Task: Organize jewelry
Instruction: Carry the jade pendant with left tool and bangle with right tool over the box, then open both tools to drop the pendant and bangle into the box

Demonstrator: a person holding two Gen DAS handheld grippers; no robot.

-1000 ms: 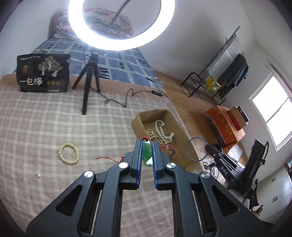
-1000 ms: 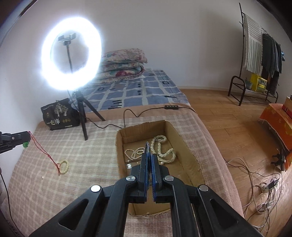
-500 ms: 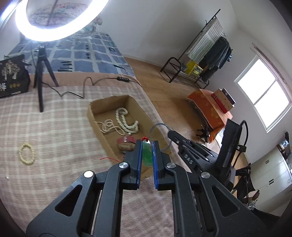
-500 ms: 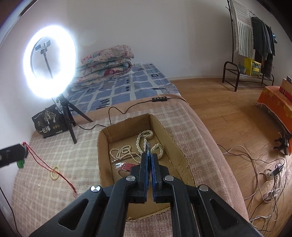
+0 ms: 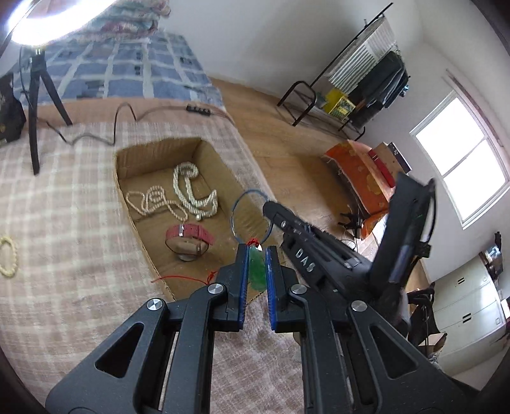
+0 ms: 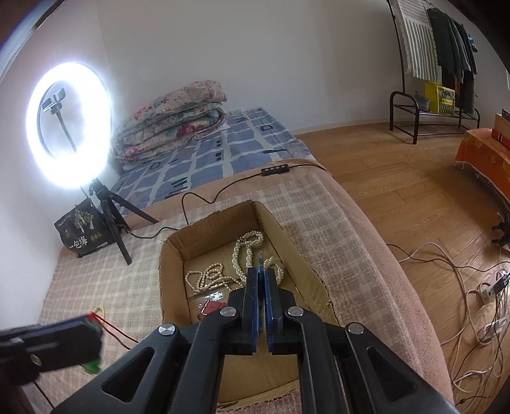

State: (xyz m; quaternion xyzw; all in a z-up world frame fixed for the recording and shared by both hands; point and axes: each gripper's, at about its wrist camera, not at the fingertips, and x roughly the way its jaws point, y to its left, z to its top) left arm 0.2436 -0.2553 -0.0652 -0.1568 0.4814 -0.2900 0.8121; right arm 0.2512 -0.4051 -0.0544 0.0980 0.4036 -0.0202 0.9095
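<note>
- Since a second ago, the left gripper (image 5: 257, 251) is sitting much nearer the cardboard box (image 5: 122, 178), now over its near right corner; the ring light (image 5: 47, 22) is sliding off to the upper left of the left wrist view.
- Left gripper is clenching a green pendant (image 5: 256, 269) between its blue pads, with a red cord (image 5: 178, 277) trailing left over the box's near wall.
- Right gripper (image 6: 261, 270) is pinching a thin blue bangle (image 5: 250, 213), jaws nearly together; the hoop is hanging above the box's right side, just beside the left gripper's tip.
- Inside the box a pearl necklace (image 5: 178, 197) is lying toward the far end, a pink-strapped watch (image 5: 189, 239) nearer.
- A cream bead bracelet (image 5: 8, 259) is lying outside, on the checked bed cover (image 5: 63, 254), well left of the box.
- Box is sitting on the bed near its right edge.
</note>
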